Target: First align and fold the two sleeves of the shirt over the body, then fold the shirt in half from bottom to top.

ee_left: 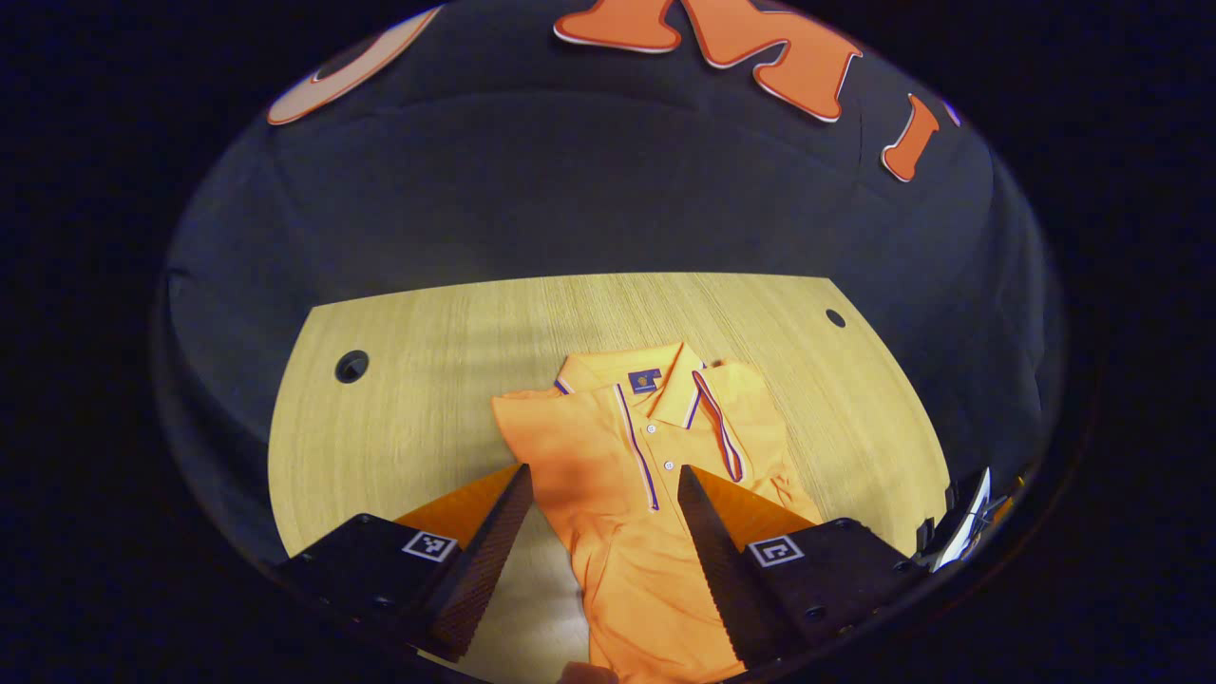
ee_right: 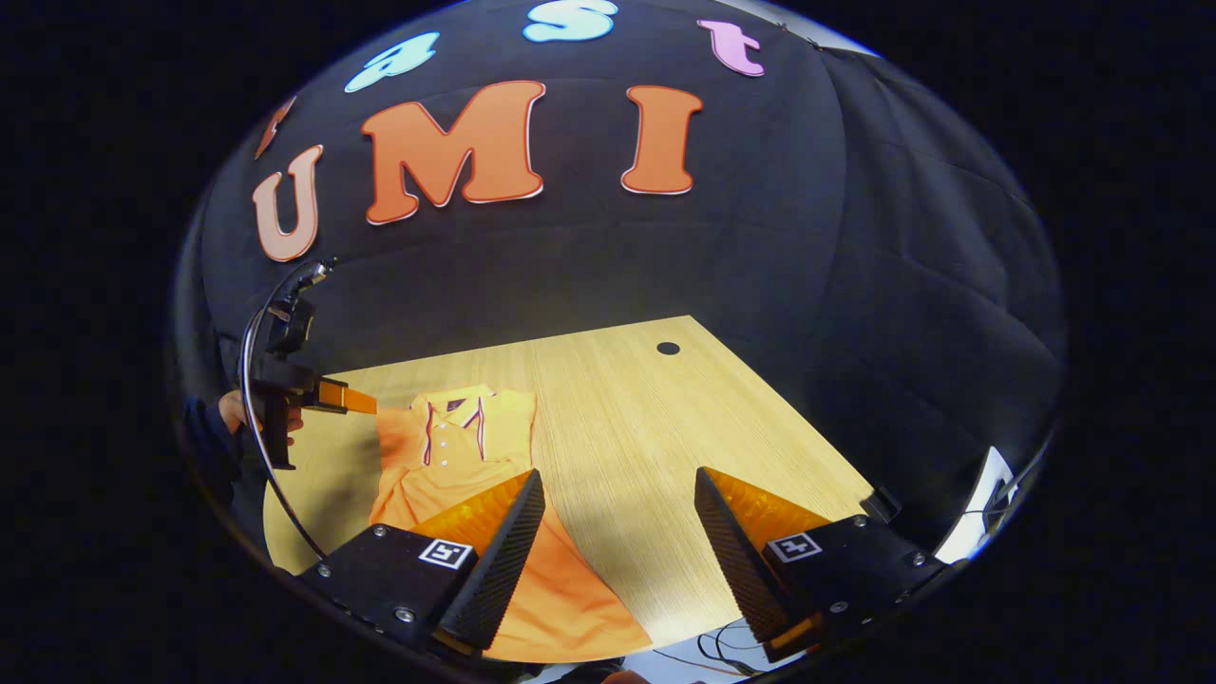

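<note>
left gripper view has the orange shirt (ee_left: 655, 494) lying face up on the worktop (ee_left: 408, 399), sleeves already folded in, with the left claw (ee_left: 604, 518) spread wide above it, gripping nothing. right gripper view: the right claw (ee_right: 617, 532) also gapes wide and empty beside the hem. likely risk — a one-layer pinch (thin fabric) would drag the sleeves loose during the bottom-to-top fold.
</note>
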{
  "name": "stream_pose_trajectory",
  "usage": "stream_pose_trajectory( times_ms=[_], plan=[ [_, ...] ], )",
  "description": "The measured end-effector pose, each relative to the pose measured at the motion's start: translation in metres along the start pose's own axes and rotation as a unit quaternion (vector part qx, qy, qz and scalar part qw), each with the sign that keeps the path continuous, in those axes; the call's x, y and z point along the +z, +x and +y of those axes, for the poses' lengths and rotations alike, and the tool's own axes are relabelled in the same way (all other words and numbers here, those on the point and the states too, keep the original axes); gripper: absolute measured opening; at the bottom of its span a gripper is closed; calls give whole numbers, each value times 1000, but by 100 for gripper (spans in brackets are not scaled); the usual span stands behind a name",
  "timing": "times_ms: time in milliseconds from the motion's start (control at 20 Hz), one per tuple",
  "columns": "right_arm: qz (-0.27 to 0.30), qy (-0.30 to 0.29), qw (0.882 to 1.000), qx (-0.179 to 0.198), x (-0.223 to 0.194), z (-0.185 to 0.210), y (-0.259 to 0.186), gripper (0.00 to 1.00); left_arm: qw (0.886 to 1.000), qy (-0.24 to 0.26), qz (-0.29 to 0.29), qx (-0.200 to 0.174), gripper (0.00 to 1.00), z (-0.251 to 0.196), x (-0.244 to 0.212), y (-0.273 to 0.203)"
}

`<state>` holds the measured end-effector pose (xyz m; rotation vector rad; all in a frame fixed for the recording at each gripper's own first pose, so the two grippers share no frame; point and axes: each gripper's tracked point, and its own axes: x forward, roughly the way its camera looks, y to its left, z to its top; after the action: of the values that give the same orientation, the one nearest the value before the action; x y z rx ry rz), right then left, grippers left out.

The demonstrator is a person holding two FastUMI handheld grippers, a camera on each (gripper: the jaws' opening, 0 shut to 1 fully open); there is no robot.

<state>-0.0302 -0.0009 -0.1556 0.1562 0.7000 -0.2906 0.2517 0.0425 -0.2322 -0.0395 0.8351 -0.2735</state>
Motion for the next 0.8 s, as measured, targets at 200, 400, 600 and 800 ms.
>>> stream_pose_trajectory(
  times_ms=[200,400,600,800],
  plan=[
    [-22,-28,998,42,9,0,-1,98,996,-35,-87,7,95,-12,14,-70],
    [-68,-42,993,83,23,-2,-5,98,974,-53,-221,23,95,-20,32,-156],
    [-139,-73,979,127,42,1,-20,99,944,-57,-317,65,95,-20,27,-216],
    [-170,-92,969,157,40,5,-31,98,884,-37,-452,113,94,-27,20,-264]
  ],
)
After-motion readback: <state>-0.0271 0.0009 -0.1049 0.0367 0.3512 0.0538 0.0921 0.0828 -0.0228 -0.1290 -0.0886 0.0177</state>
